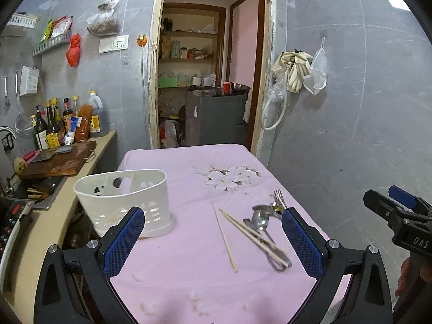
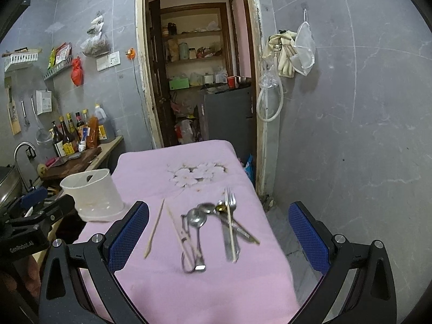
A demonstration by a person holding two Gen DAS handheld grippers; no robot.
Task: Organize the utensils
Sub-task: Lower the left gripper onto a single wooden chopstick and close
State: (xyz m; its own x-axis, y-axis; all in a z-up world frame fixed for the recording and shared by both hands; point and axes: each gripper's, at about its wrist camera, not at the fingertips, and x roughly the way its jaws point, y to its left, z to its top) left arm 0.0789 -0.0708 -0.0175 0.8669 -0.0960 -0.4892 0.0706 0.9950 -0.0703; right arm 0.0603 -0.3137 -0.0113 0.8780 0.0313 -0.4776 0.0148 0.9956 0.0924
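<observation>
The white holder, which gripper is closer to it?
Left. The left gripper hangs just beside the white holder, one finger before it. The right gripper hangs over the cutlery, farther right.

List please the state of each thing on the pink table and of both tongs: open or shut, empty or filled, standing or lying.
Left tongs: open, holding nothing.
Right tongs: open, holding nothing.
White utensil holder: upright on the cloth; no utensil visible inside.
Chopsticks: lying loose and scattered.
Spoons: lying flat in the pile.
Fork: lying flat, a chopstick across it.
Pink tablecloth: spread over the table.
</observation>
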